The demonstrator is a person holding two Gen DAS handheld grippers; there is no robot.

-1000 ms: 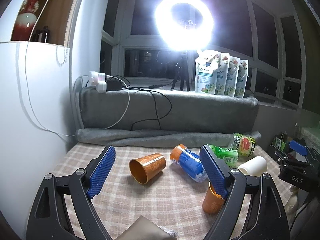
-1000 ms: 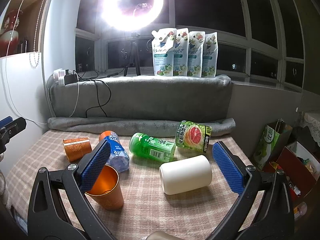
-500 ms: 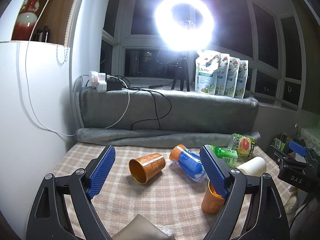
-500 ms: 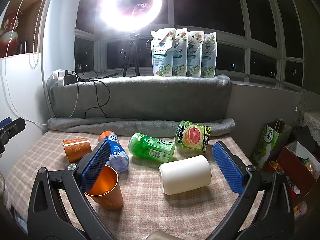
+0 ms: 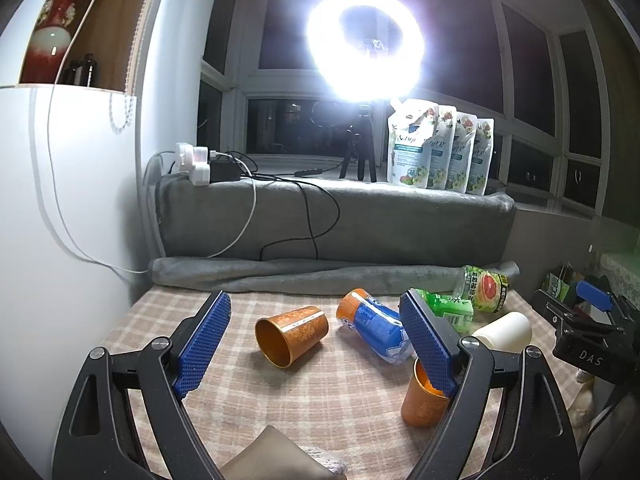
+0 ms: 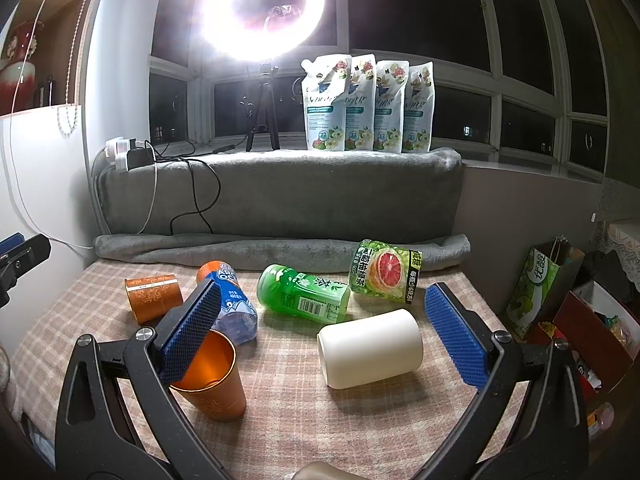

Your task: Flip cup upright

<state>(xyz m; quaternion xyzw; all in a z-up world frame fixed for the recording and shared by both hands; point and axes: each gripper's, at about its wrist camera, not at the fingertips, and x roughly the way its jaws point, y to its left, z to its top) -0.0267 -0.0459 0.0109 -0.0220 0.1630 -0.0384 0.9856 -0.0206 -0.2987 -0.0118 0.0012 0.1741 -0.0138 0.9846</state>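
Note:
An orange cup lies on its side on the checked cloth, mouth toward me; it also shows in the right wrist view. A white cup lies on its side too, seen at the right in the left wrist view. A second orange cup stands upright, partly behind a finger. My left gripper is open and empty, the fallen orange cup lying beyond its fingers. My right gripper is open and empty, the white cup lying between and beyond its fingers.
A blue bottle, a green bottle and a grapefruit-label bottle lie on the cloth. A grey blanket roll borders the back. Refill pouches and a ring light stand on the ledge. A white wall is at left.
The left wrist view has shifted very slightly; the upright orange cup sits a little lower. Both grippers stay open and the cups have not moved.

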